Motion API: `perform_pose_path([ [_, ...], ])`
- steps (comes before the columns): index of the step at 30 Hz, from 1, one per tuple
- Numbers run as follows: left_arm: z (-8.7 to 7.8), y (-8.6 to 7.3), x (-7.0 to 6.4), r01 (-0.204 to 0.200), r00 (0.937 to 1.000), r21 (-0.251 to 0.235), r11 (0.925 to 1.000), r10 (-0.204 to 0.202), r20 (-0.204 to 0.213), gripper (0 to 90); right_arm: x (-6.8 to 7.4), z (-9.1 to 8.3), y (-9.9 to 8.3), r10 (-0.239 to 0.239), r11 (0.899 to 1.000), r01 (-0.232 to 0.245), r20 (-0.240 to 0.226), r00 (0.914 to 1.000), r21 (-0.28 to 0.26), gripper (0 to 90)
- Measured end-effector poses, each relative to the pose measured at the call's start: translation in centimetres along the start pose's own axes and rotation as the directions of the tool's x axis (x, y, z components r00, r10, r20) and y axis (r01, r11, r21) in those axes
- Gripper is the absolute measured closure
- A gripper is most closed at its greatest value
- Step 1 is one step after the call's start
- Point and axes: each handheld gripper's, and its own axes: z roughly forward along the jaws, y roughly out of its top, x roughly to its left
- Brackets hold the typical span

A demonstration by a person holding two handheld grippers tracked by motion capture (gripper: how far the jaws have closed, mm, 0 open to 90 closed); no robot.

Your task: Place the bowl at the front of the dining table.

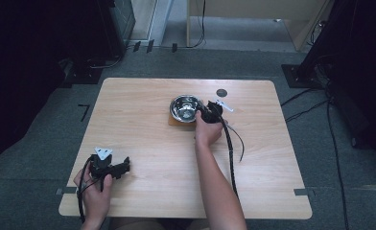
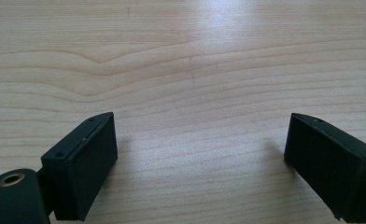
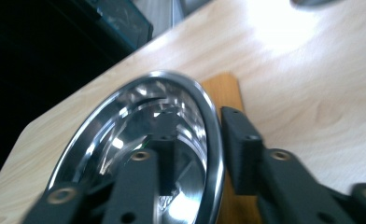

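Observation:
A shiny steel bowl point(image 1: 185, 106) point(image 3: 139, 107) stands on a small brown wooden board point(image 1: 175, 121) point(image 3: 228, 88) at the middle of the table. My right gripper point(image 1: 204, 111) point(image 3: 200, 122) is at the bowl's right rim, one jaw inside the bowl and the other outside, closed on the rim. My left gripper point(image 1: 126, 165) point(image 2: 200, 158) rests low over the bare wood near the table's front left corner. Its jaws stand wide apart with nothing between them.
A small dark round disc point(image 1: 221, 92) lies on the light wooden table point(image 1: 143, 129) just behind the right gripper. Cables trail from both grippers toward the front edge. Dark stands and cables sit on the grey floor around the table.

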Motion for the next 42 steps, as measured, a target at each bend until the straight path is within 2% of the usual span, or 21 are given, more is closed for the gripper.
perform_pose_path([
  [4, 0.0, 0.0, 0.0, 0.0, 1.0, 0.0, 1.0, 0.0, 0.0, 9.3, 0.0, -0.4, 0.1, -0.085, 0.996, 0.086, 0.03, 0.9959, -0.027, 53.8],
  [6, 0.0, 0.0, 0.0, 0.0, 1.0, 0.0, 1.0, 0.0, 0.0, 9.3, -0.1, -0.7, 0.1, -0.115, 0.992, 0.116, 0.023, 0.9931, -0.048, 52.5],
  [7, 0.0, 0.0, 0.0, 0.0, 1.0, 0.0, 1.0, 0.0, 0.0, 9.3, -0.1, -0.7, 0.1, -0.115, 0.992, 0.116, 0.023, 0.9931, -0.048, 52.5],
  [10, 0.0, 0.0, 0.0, -0.001, 1.0, 0.0, 1.0, 0.001, 0.0, 9.3, -0.1, -1.3, 0.2, -0.172, 0.982, 0.17, -0.012, 0.9851, -0.082, 49.7],
  [14, 0.0, 0.0, 0.0, -0.001, 1.0, 0.0, 1.0, 0.001, 0.0, 9.2, -0.1, -1.9, 0.3, -0.186, 0.979, 0.183, -0.036, 0.9818, -0.09, 46.1],
  [15, 0.0, 0.0, 0.0, -0.001, 1.0, 0.0, 1.0, 0.001, -0.001, 9.2, 0.0, -2.3, 0.4, -0.201, 0.976, 0.196, -0.053, 0.9781, -0.099, 43.5],
  [19, 0.0, 0.0, 0.0, -0.001, 1.0, 0.0, 1.0, 0.001, 0.0, 9.2, 0.2, -3.2, 0.6, -0.187, 0.979, 0.179, -0.076, 0.9794, -0.097, 36.5],
  [24, 0.0, 0.0, 0.0, -0.002, 1.0, 0.0, 1.0, 0.002, 0.0, 9.3, 0.0, -3.9, 0.6, -0.2, 0.977, 0.193, -0.078, 0.9768, -0.085, 31.3],
  [28, 0.0, 0.0, 0.0, 0.0, 1.0, 0.0, 1.0, 0.0, 0.0, 9.3, -0.5, -4.7, 0.3, -0.275, 0.961, 0.271, -0.108, 0.9553, -0.051, 25.7],
  [29, 0.0, 0.0, 0.0, 0.0, 1.0, 0.0, 1.0, 0.0, 0.0, 9.3, -0.5, -4.7, 0.3, -0.275, 0.961, 0.271, -0.108, 0.9553, -0.051, 25.7],
  [30, 0.0, 0.0, 0.0, 0.0, 1.0, 0.0, 1.0, 0.0, 0.0, 9.3, -0.7, -4.9, 0.1, -0.293, 0.956, 0.291, -0.111, 0.9495, -0.039, 24.4],
  [33, 0.0, 0.0, 0.0, 0.0, 1.0, 0.001, 1.0, 0.0, 0.0, 9.3, -0.8, -5.4, -0.1, -0.314, 0.949, 0.314, -0.111, 0.9428, -0.024, 22.1],
  [35, 0.0, 0.0, 0.0, 0.0, 1.0, 0.001, 1.0, 0.0, 0.0, 9.2, -0.8, -5.6, -0.2, -0.343, 0.939, 0.343, -0.102, 0.9337, -0.017, 20.6],
  [36, 0.0, 0.0, 0.0, 0.0, 1.0, 0.001, 1.0, 0.0, 0.0, 9.2, -0.8, -5.6, -0.2, -0.343, 0.939, 0.343, -0.102, 0.9337, -0.017, 20.6],
  [37, 0.0, 0.0, 0.0, 0.0, 1.0, 0.001, 1.0, 0.0, 0.0, 9.3, -0.9, -5.9, -0.3, -0.364, 0.931, 0.365, -0.1, 0.9259, -0.012, 19.3],
  [42, 0.0, 0.0, 0.0, 0.0, 1.0, 0.001, 1.0, 0.0, 0.0, 9.3, -1.1, -6.5, -0.5, -0.377, 0.925, 0.38, -0.107, 0.9198, 0.003, 16.3],
])
